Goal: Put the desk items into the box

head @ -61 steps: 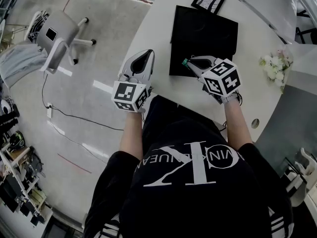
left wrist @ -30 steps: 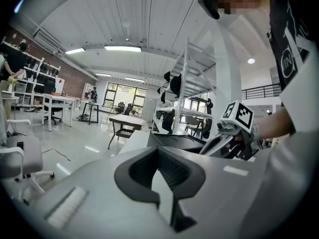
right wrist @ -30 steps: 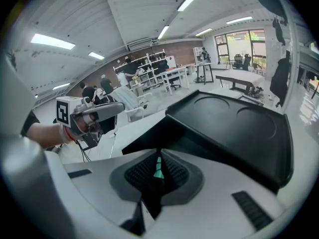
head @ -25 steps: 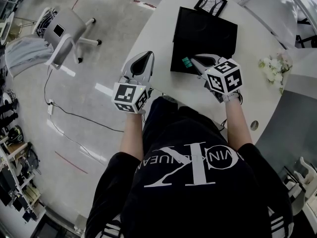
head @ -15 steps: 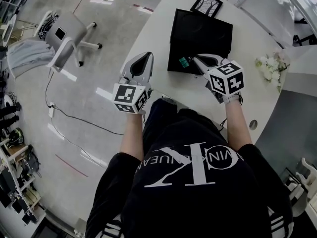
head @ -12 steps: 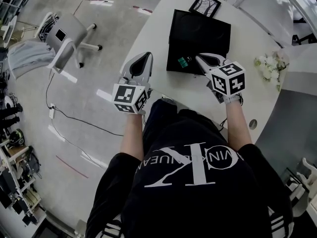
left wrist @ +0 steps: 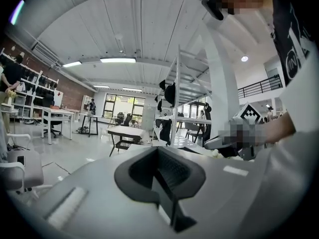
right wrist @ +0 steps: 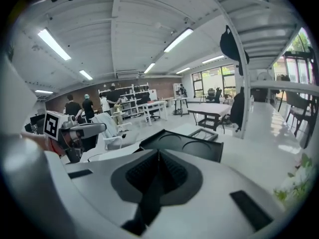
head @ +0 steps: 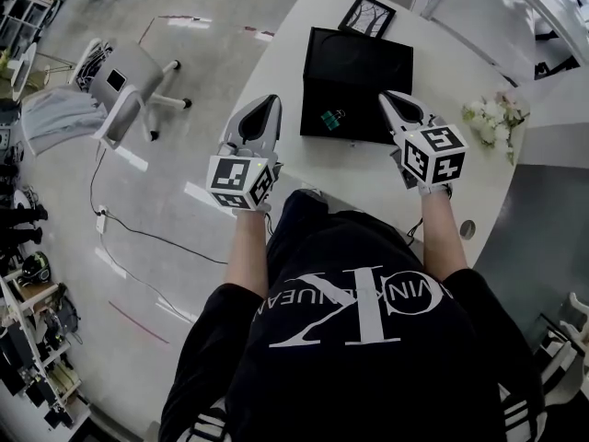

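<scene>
On a smooth white table (head: 368, 168) with a curved edge lies a flat, square black box (head: 359, 63), a small green binder clip (head: 329, 118) inside near its front rim, while the left gripper (head: 271, 101) hangs at the table's edge and the right gripper (head: 387, 97) hangs beside the box's front right corner, both with jaws pressed together, empty.

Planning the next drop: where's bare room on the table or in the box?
Free: the table between the black box and the flowers, and the strip along the box's near side. Most of the box floor is bare; the green clip lies near its near-left corner. Tight: the strip left of the box, and by the picture frame.
</scene>
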Tool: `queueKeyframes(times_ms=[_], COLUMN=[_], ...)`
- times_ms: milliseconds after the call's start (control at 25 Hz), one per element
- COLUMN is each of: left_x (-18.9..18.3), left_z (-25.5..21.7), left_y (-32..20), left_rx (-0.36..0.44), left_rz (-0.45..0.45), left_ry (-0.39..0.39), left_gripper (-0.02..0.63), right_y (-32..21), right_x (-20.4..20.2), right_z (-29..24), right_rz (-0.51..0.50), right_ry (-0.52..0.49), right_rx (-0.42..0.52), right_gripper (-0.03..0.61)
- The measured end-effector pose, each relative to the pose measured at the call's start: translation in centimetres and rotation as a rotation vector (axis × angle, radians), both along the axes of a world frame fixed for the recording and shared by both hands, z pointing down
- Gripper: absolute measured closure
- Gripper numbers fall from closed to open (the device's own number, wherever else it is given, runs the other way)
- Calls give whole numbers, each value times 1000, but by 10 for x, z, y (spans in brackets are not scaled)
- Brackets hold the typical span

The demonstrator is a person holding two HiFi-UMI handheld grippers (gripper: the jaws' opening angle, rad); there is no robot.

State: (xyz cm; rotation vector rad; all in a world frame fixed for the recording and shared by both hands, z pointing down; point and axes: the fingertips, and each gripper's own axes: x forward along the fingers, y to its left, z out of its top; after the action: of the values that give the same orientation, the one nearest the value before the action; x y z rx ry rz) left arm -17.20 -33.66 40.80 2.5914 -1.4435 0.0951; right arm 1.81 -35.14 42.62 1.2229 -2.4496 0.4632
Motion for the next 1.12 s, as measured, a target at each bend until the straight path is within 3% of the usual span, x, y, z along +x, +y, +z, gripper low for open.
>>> queueKeyframes(times_ms=[400,1120], left_x=[8,19], left_z=[-22,-52], left_y=[1,22], left_rx=[43,101], left_rz=[-16,-107], left_ry=[-4,7], left_gripper=[604,604], right_y=[0,21], right_x=[35,72], right_z=[-37,-72], right_rz=[58,52], right_ry=[-18,-35], right_rx=[161,299], right_gripper=[560,562])
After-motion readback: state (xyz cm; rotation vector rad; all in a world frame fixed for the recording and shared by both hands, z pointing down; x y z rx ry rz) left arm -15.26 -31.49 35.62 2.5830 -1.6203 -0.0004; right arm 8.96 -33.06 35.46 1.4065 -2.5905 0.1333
